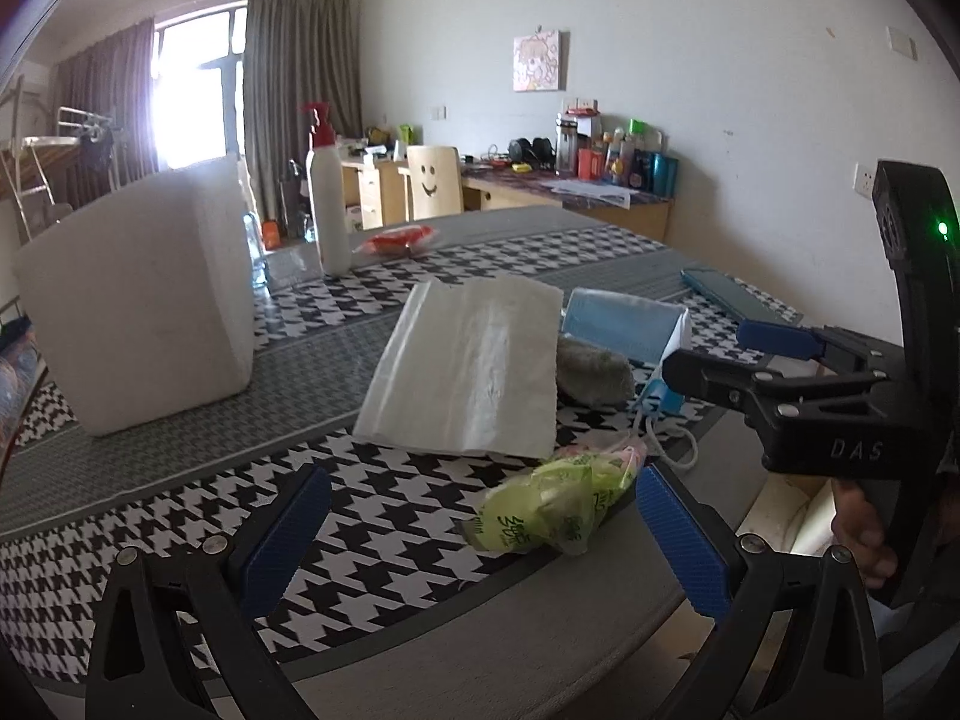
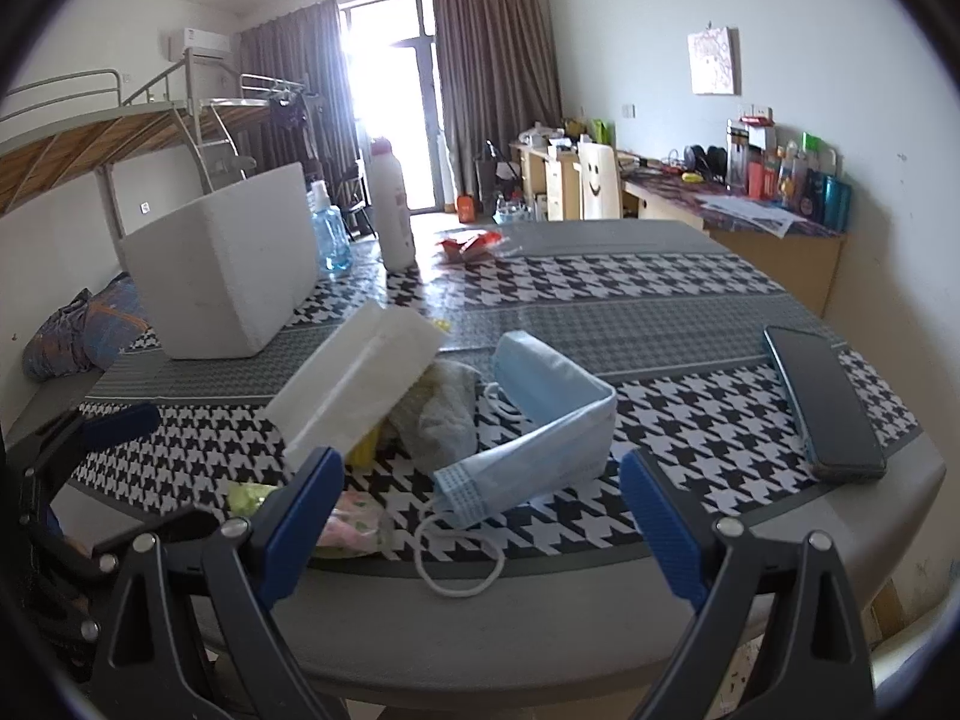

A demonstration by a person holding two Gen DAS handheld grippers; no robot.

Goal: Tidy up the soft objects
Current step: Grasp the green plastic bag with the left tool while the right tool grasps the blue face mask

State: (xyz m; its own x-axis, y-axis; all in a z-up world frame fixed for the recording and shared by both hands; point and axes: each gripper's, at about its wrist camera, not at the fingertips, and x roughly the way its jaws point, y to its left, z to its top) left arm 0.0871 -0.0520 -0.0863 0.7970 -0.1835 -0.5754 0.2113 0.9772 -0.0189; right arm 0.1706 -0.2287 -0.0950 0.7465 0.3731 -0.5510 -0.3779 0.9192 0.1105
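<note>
A heap of soft things lies on the houndstooth table (image 2: 690,414): a white tissue pack (image 1: 468,360) (image 2: 354,384), a grey cloth (image 1: 594,372) (image 2: 444,414), a stack of blue face masks (image 1: 624,324) (image 2: 540,420), a crumpled green packet (image 1: 552,504) (image 2: 246,495) and a pink packet (image 2: 354,525). My left gripper (image 1: 480,516) is open, low over the table, and the green packet lies between its fingers near the right pad. My right gripper (image 2: 483,516) is open just in front of the masks and grips nothing. It also shows from the side as the right gripper (image 1: 720,354).
A white foam box (image 1: 138,300) (image 2: 222,276) stands at the left, behind the heap. Further back are a white pump bottle (image 1: 327,204), a blue sanitizer bottle (image 2: 330,234) and a red packet (image 1: 399,238). A phone (image 2: 822,402) lies by the right edge.
</note>
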